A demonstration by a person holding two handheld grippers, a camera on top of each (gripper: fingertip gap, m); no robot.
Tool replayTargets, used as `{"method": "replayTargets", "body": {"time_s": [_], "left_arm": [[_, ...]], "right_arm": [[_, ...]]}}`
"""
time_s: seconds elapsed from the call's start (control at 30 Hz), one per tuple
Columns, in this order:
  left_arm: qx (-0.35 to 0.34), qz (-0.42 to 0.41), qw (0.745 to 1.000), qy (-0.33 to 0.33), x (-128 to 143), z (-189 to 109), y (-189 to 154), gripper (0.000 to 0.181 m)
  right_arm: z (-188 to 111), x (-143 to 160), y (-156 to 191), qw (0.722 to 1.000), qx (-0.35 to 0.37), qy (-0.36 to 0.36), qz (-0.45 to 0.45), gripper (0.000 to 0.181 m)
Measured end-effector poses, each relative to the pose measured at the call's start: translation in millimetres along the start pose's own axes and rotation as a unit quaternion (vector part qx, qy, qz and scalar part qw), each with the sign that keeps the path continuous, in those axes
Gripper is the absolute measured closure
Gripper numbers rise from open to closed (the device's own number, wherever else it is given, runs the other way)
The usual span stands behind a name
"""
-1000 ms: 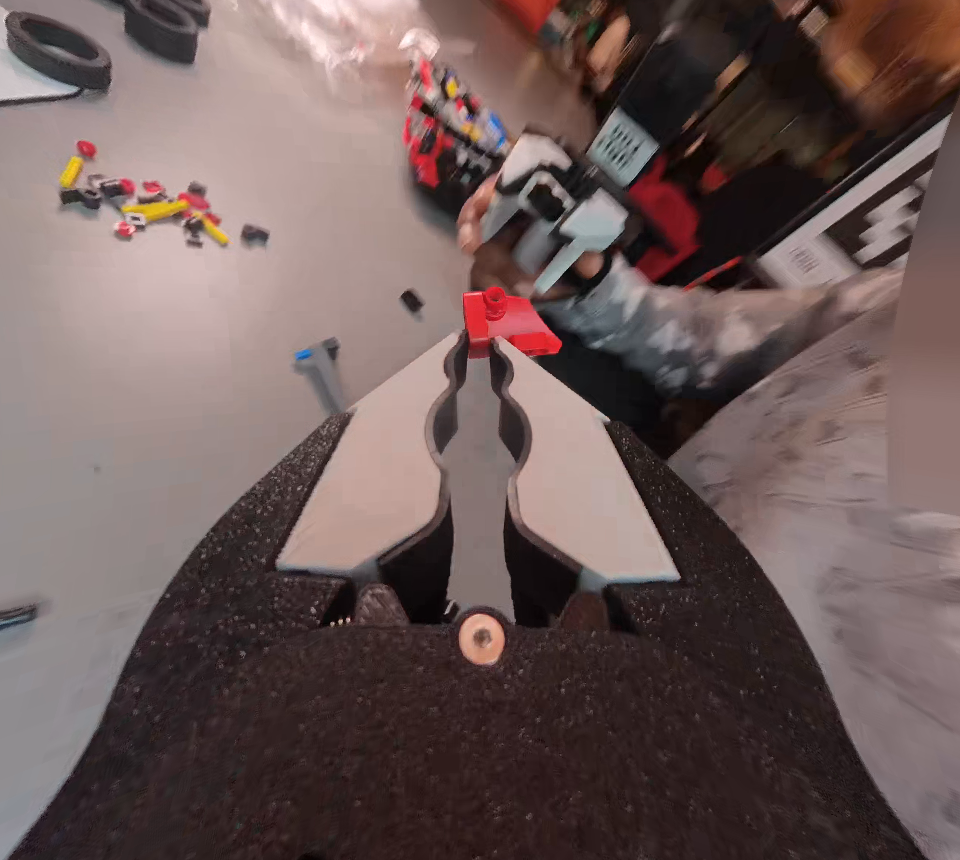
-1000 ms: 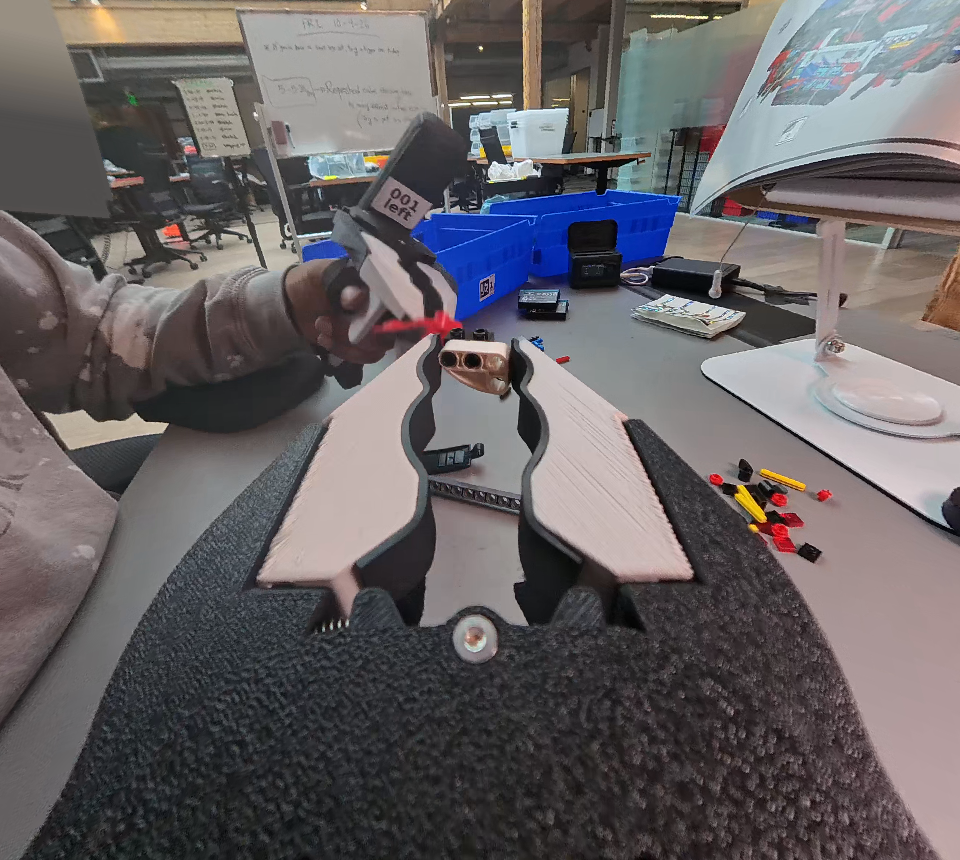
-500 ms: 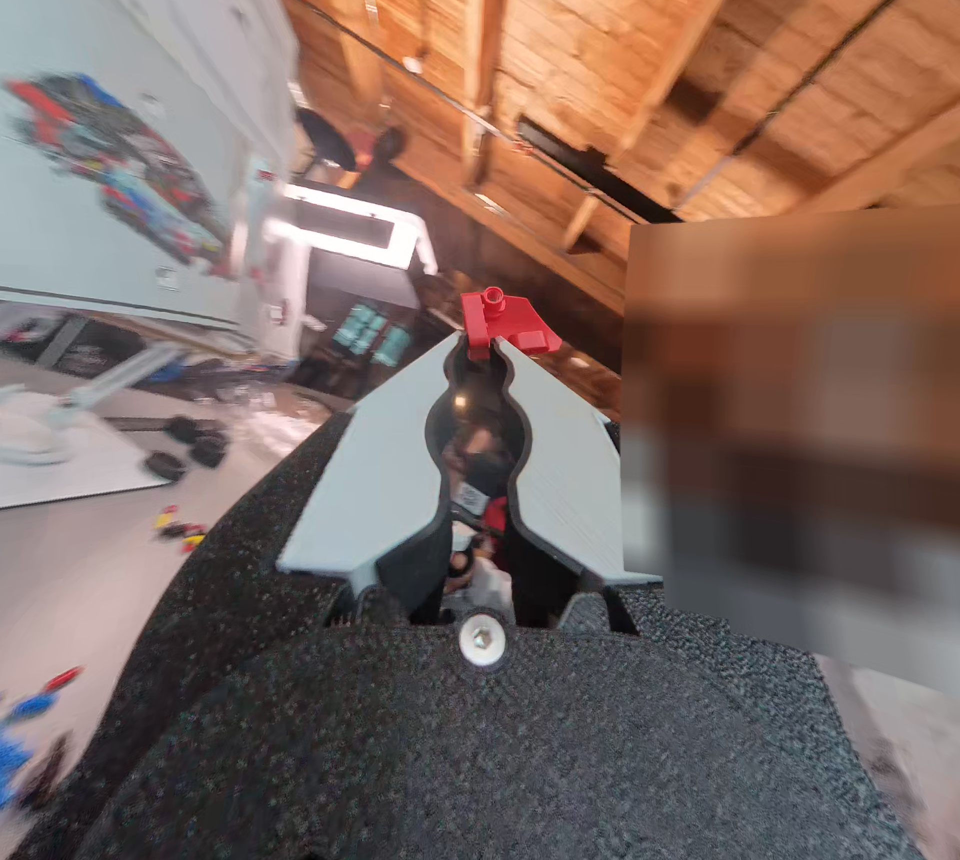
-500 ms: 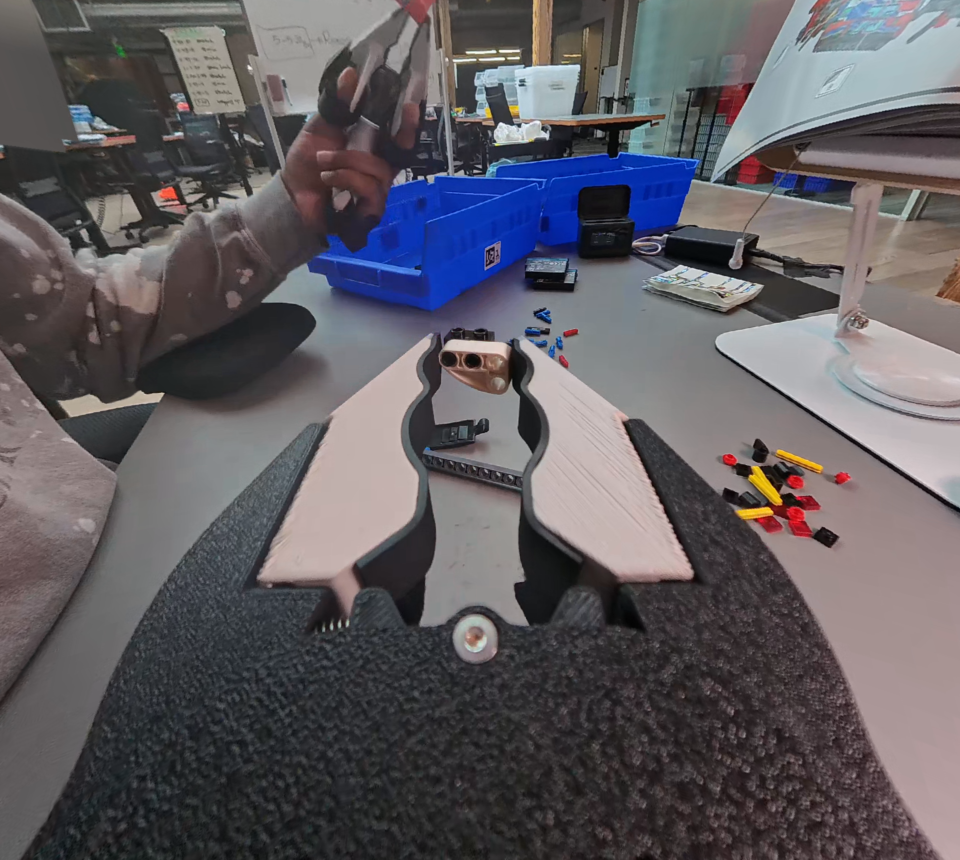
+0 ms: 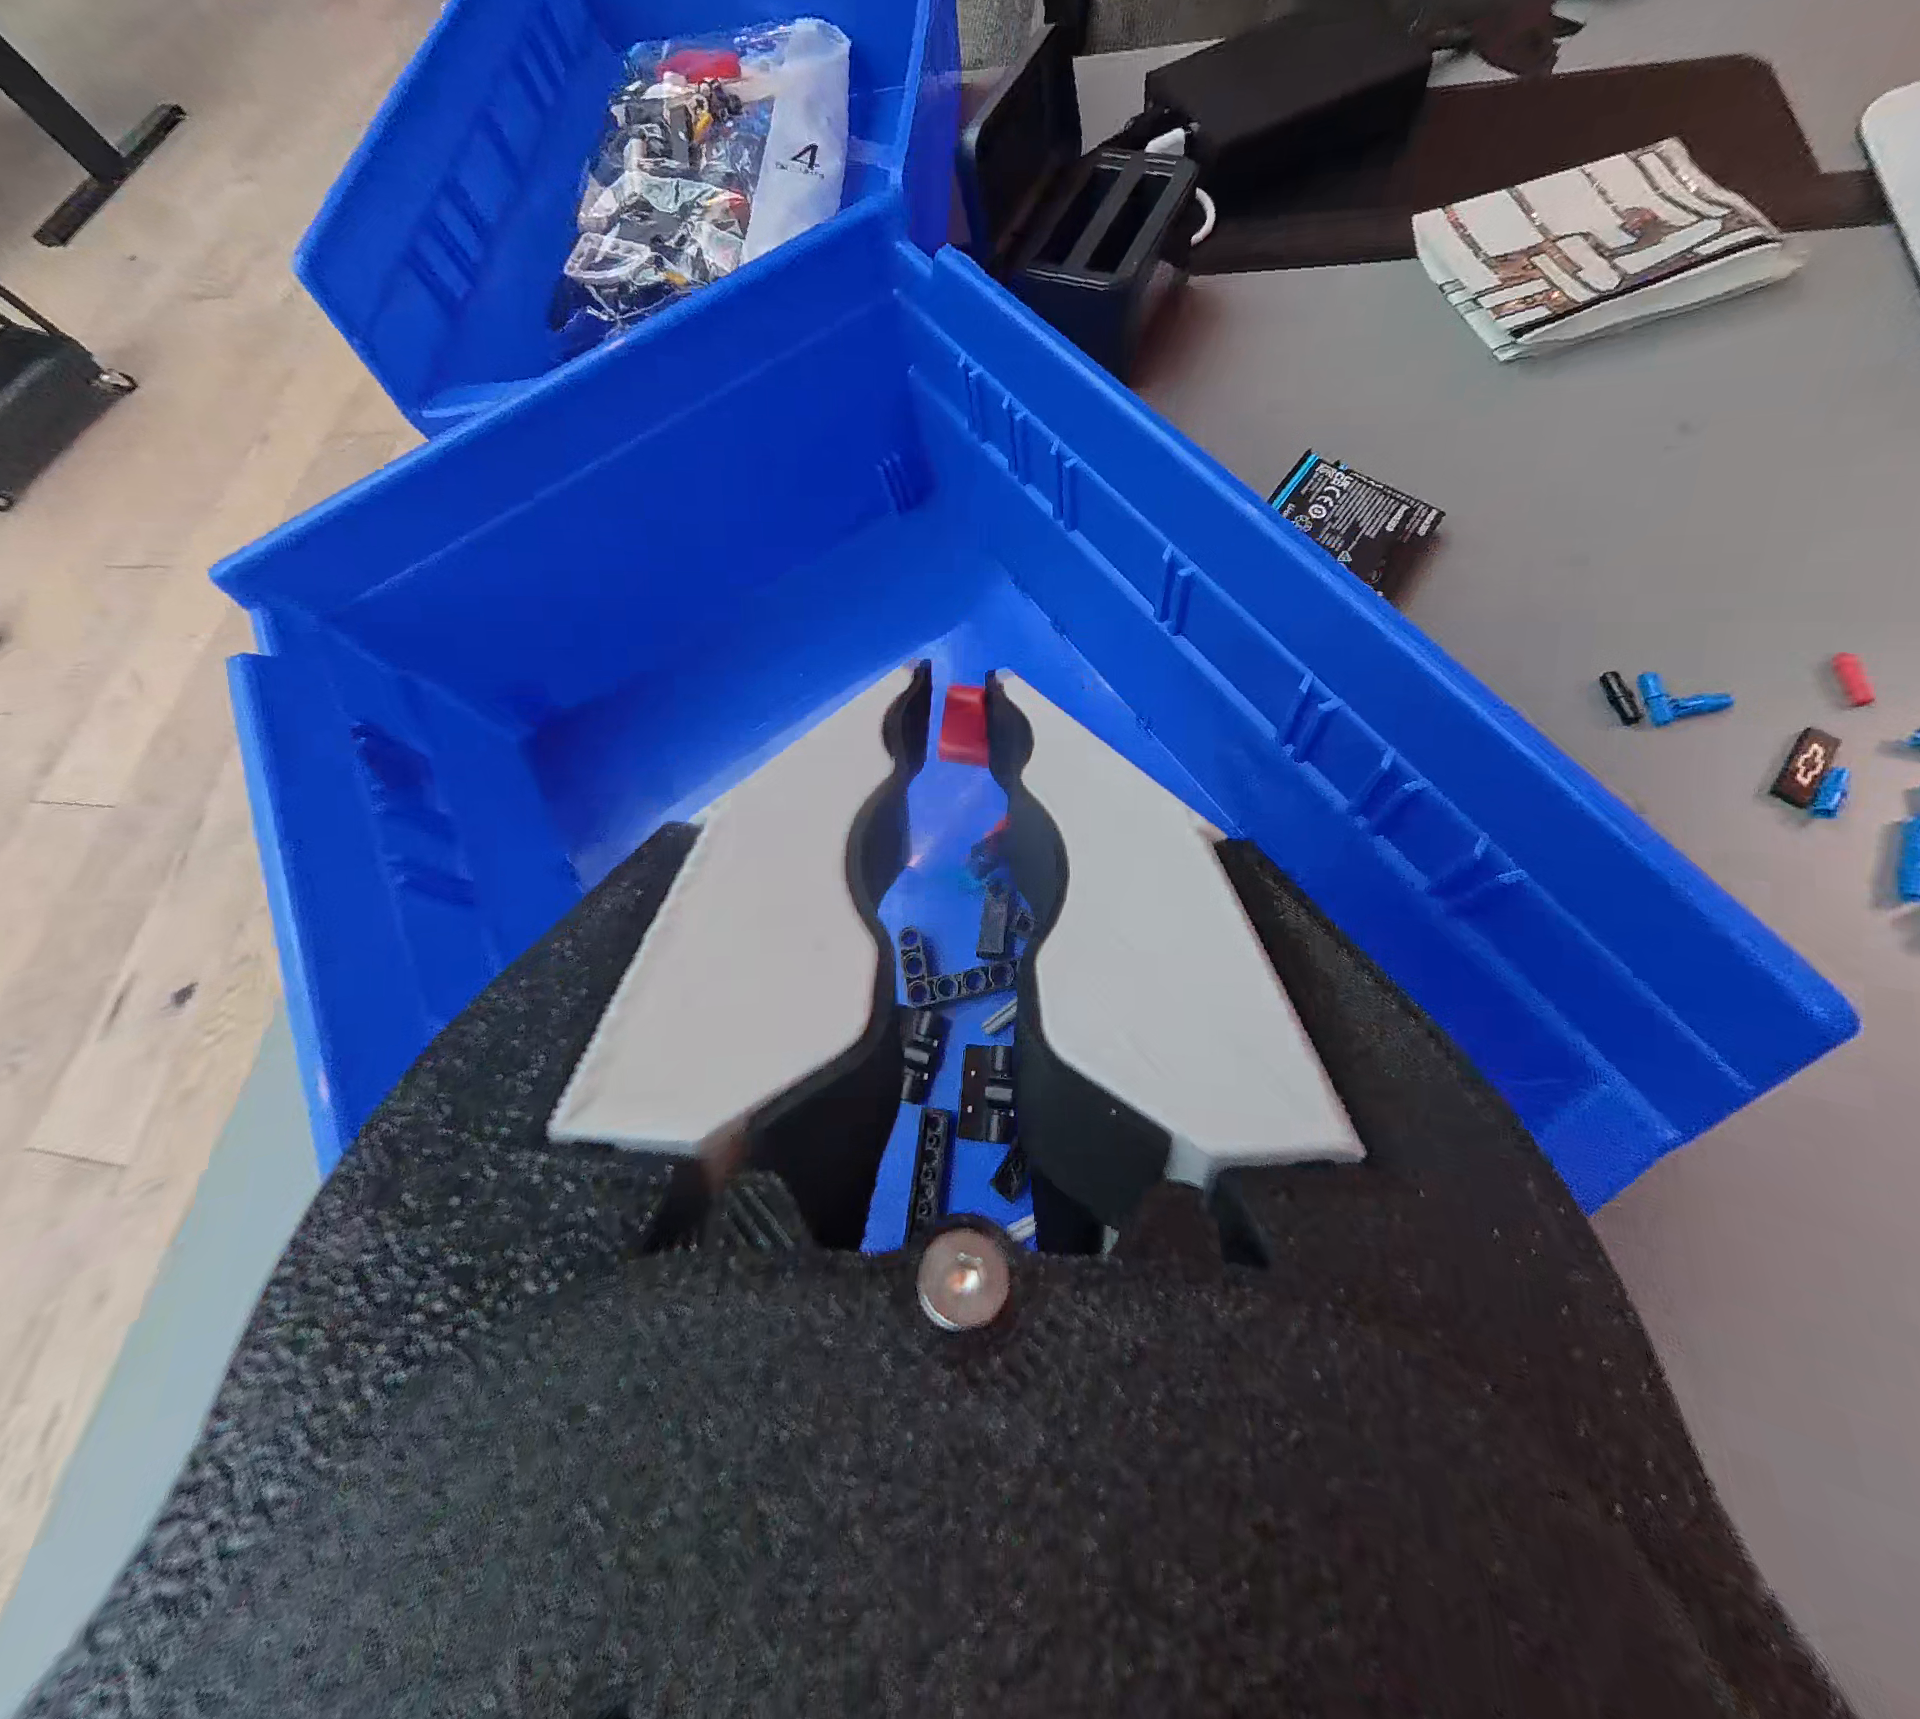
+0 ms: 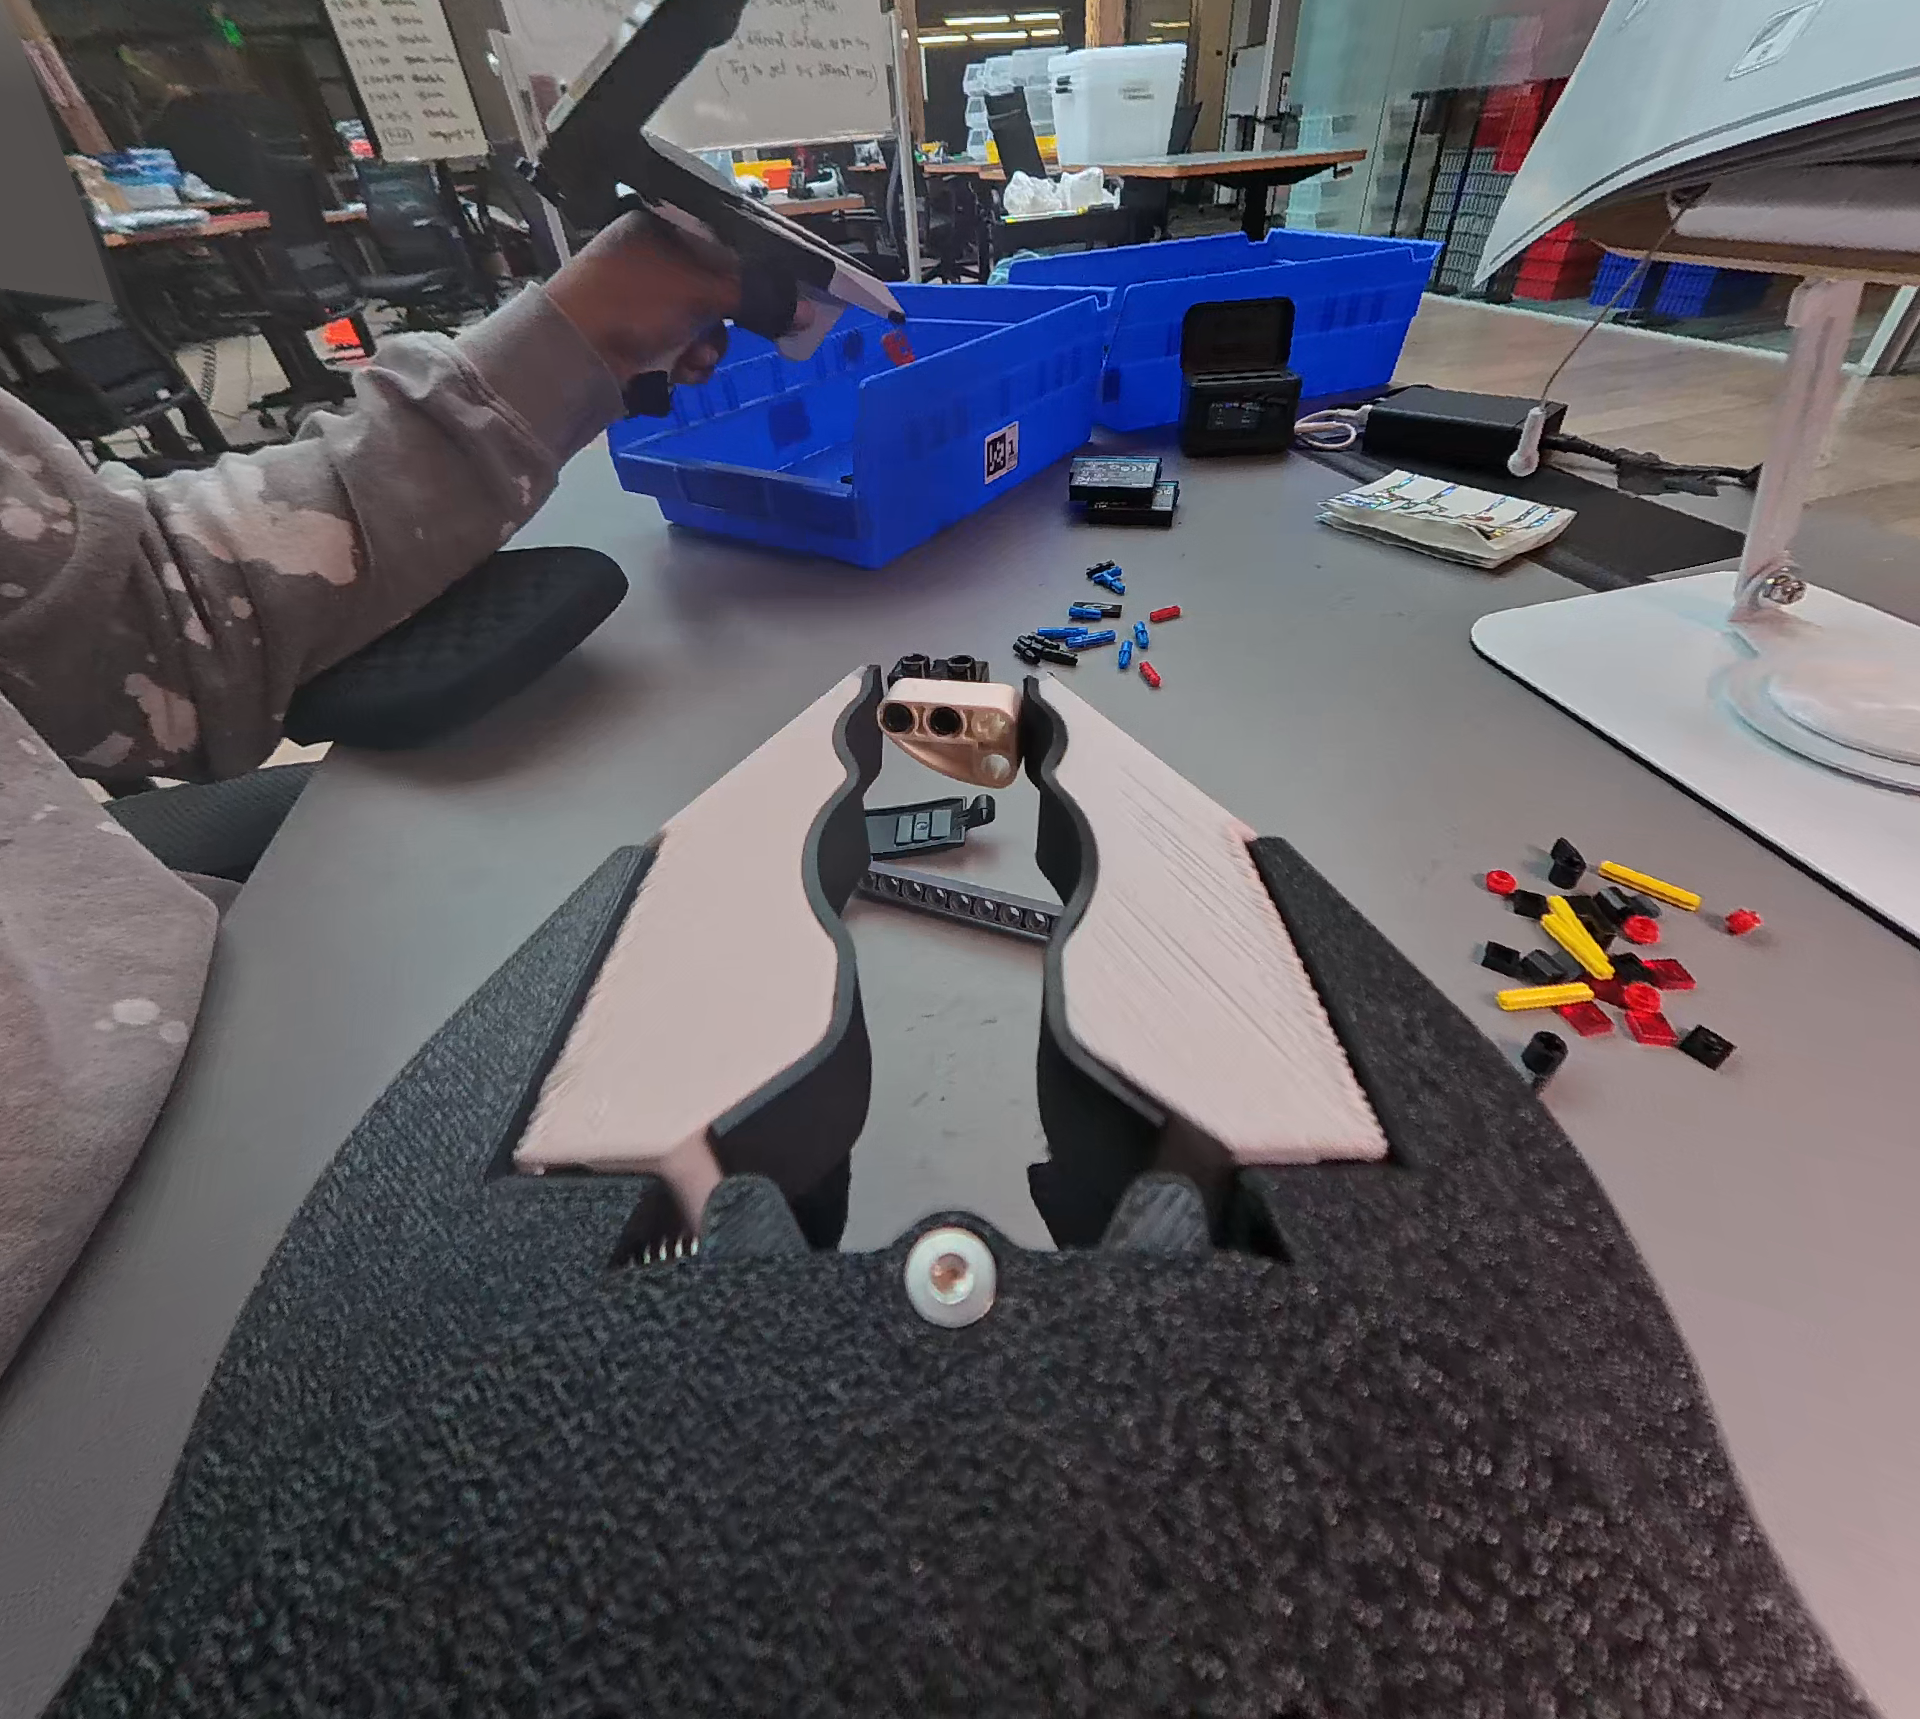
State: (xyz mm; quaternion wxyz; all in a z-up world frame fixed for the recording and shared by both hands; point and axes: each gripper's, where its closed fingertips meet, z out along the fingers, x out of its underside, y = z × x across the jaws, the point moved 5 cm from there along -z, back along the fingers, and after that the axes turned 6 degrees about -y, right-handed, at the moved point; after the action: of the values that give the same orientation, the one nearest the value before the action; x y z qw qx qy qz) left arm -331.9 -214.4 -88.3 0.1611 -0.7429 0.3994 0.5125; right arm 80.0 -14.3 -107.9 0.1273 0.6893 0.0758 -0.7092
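**Operator:** Claw on the left first. My left claw points down into the near blue bin, tips at 12 o'clock. The red piece sits between them.

**Observer:** Pinched, or loose?

**Operator:** I cannot tell. The tips stand a little apart, a sliver of blue shows beside the piece, and the picture is smeared. I judge the claw is tilted this steeply so the piece hangs over the bin floor rather than the table. Black pieces lie on that floor, seen through the gap.

**Observer:** Around it?

**Operator:** At 11 o'clock a second blue bin holds a clear bag of parts. At 3 o'clock a few blue and red pins lie on the table, outside the wall.

**Observer:** Now the right view.

**Operator:** My right claw is clamped on a tan piece, lifted above the table. It is gripped by its sides, I think, so its two holes face me. Beneath it lie a black beam and a black clip. At 3 o'clock is a red, yellow and black pile. At 11 o'clock a hand holds the left claw over the bin, with the red piece just below its tips.
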Motion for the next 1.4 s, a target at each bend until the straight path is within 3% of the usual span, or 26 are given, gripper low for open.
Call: {"method": "replayTargets", "body": {"time_s": [0.13, 0.23, 0.33, 0.4, 0.5, 0.63, 0.73, 0.87, 1.0, 1.1, 1.23, 1.4], "left_arm": [[-0.009, 0.022, 0.999, -0.045, -15, -8, -3, 0.167], [0.051, -0.011, 0.99, -0.128, -35, -22, -20, 0.158], [0.204, -0.055, 0.956, -0.202, -55, -40, -65, 0.158], [0.349, -0.089, 0.907, -0.22, -63, -56, -110, 0.16], [0.498, -0.123, 0.836, -0.195, -61, -75, -179, 0.161], [0.6, -0.121, 0.781, -0.125, -38, -92, -260, 0.163], [0.672, -0.144, 0.726, -0.03, -12, -103, -307, 0.16], [0.722, -0.196, 0.657, 0.092, 15, -108, -340, 0.158], [0.754, -0.25, 0.588, 0.151, 21, -112, -344, 0.167], [0.766, -0.24, 0.57, 0.176, 27, -115, -345, 0.167], [0.765, -0.227, 0.577, 0.176, 31, -114, -343, 0.171], [0.77, -0.251, 0.558, 0.181, 29, -112, -339, 0.171]], "right_arm": [[-1, -1, 0, 1.0, 0.002, -0.001, -0.002, 0.155], [-1, -1, 0, 1.0, 0.001, 0.001, -0.002, 0.155], [0, 1, 1, 1.0, -0.001, 0.005, -0.003, 0.155], [1, 2, 1, 1.0, -0.001, 0.007, -0.003, 0.155], [2, 4, 1, 1.0, 0.003, 0.014, -0.011, 0.155], [3, 5, 2, 1.0, 0.003, 0.013, -0.013, 0.155], [5, 6, 5, 0.999, 0.004, 0.021, -0.034, 0.155], [9, 6, 20, 0.994, -0.012, 0.023, -0.11, 0.155], [14, 10, 32, 0.98, -0.014, 0.043, -0.196, 0.154], [18, 15, 39, 0.971, -0.018, 0.059, -0.232, 0.155], [20, 18, 42, 0.964, -0.017, 0.067, -0.255, 0.154], [20, 12, 43, 0.955, 0.009, 0.055, -0.29, 0.155]]}}
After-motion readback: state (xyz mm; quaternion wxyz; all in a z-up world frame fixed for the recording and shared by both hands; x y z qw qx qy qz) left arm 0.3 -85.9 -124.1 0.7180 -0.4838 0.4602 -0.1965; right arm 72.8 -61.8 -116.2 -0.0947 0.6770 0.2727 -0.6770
